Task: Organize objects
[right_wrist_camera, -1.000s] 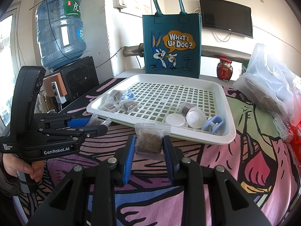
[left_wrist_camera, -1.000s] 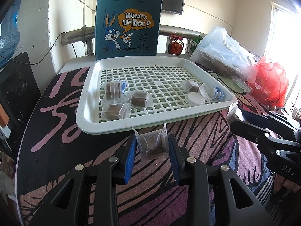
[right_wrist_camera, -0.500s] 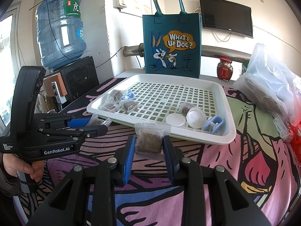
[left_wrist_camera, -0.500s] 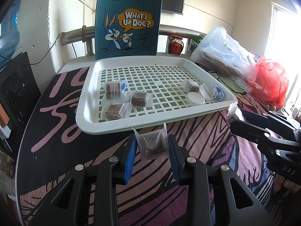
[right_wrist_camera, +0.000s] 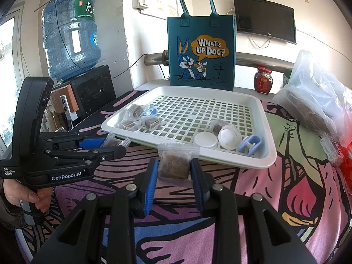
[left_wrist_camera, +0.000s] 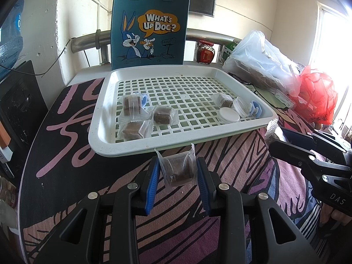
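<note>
- Left gripper (left_wrist_camera: pixel 177 171): I have it clenched on a wrapped brown cube (left_wrist_camera: pixel 178 169), a clear sachet pinched between the blue pads with its crimped ends sticking up past the fingertips. It hangs over the patterned tablecloth (left_wrist_camera: pixel 66 154), just short of the tray's near rim.
- Right gripper (right_wrist_camera: pixel 173 169): likewise clamped, on a second wrapped cube (right_wrist_camera: pixel 173 167), held upright just in front of the tray's near edge.
- White lattice tray (left_wrist_camera: pixel 101 118): lies straight ahead of both grippers, beyond the fingertips, its long sides running left to right across my view.
- Left group in tray: three wrapped cubes (left_wrist_camera: pixel 140 118) clustered at the near left corner, with a blue clip (left_wrist_camera: pixel 144 99) behind them.
- Right group in tray: one wrapped cube (left_wrist_camera: pixel 224 101), a white lid (left_wrist_camera: pixel 229 114), a small clear round tub (left_wrist_camera: pixel 241 106) tipped on its side and a second blue clip (left_wrist_camera: pixel 255 110).
- Deciding relation: the left cluster sits forward and slightly left of my left gripper, so I judge that arm the nearer for it; the right group sits forward and slightly right of my right gripper.
- Clearance, as I judge it: each sachet must rise over the raised rim before going forward and down.
- Backdrop: teal cartoon tote bag (left_wrist_camera: pixel 149 26) standing behind the tray.
</note>
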`<control>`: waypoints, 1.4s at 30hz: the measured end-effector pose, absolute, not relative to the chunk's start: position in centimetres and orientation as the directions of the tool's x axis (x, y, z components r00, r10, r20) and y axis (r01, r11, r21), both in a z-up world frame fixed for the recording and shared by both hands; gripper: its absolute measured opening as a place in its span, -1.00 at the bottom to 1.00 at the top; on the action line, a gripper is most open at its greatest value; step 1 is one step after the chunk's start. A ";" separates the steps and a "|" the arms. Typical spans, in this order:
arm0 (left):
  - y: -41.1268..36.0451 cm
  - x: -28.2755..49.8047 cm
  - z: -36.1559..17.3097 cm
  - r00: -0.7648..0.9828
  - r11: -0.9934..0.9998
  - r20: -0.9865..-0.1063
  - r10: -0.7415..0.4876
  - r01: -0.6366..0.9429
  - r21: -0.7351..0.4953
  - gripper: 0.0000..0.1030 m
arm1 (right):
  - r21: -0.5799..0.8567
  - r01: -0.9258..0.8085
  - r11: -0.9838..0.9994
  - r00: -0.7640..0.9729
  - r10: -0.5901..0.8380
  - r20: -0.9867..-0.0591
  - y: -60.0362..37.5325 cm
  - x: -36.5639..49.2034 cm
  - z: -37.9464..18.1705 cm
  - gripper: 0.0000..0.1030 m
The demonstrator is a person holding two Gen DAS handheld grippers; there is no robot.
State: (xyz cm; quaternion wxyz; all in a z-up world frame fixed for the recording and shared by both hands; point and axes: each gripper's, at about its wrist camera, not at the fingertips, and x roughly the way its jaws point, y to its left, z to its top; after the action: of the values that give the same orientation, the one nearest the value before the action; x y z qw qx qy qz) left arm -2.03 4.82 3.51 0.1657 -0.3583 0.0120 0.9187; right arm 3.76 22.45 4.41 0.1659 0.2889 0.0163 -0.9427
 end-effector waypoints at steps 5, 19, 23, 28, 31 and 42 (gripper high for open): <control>4.8 -2.0 3.5 -0.688 -0.945 -0.663 0.296 -0.313 -0.097 -0.37 | 0.065 0.322 -0.944 -0.778 -0.303 -0.550 22.5 3.7 4.4 -0.43; 4.7 -2.0 3.5 -0.688 -0.945 -0.663 0.295 -0.311 -0.097 -0.37 | 0.067 0.323 -0.944 -0.779 -0.305 -0.549 22.1 4.0 4.4 -0.43; 4.7 -2.1 3.5 -0.688 -0.945 -0.663 0.295 -0.312 -0.097 -0.37 | 0.067 0.323 -0.944 -0.778 -0.305 -0.549 22.2 3.9 4.4 -0.43; 4.7 -2.0 3.5 -0.688 -0.945 -0.663 0.295 -0.311 -0.097 -0.37 | 0.067 0.323 -0.944 -0.778 -0.305 -0.549 22.2 3.9 4.4 -0.43; 4.7 -2.1 3.5 -0.688 -0.945 -0.663 0.295 -0.311 -0.097 -0.37 | 0.067 0.323 -0.944 -0.778 -0.305 -0.549 22.2 3.9 4.4 -0.43; 4.8 -2.1 3.5 -0.687 -0.945 -0.664 0.295 -0.311 -0.097 -0.37 | 0.068 0.324 -0.944 -0.778 -0.306 -0.549 22.3 3.9 4.4 -0.43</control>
State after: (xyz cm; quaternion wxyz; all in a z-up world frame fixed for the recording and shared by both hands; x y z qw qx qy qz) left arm -2.09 4.75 3.50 0.1649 -0.3593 0.0115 0.9185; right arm 3.85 22.26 4.40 0.1669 0.2886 0.0153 -0.9427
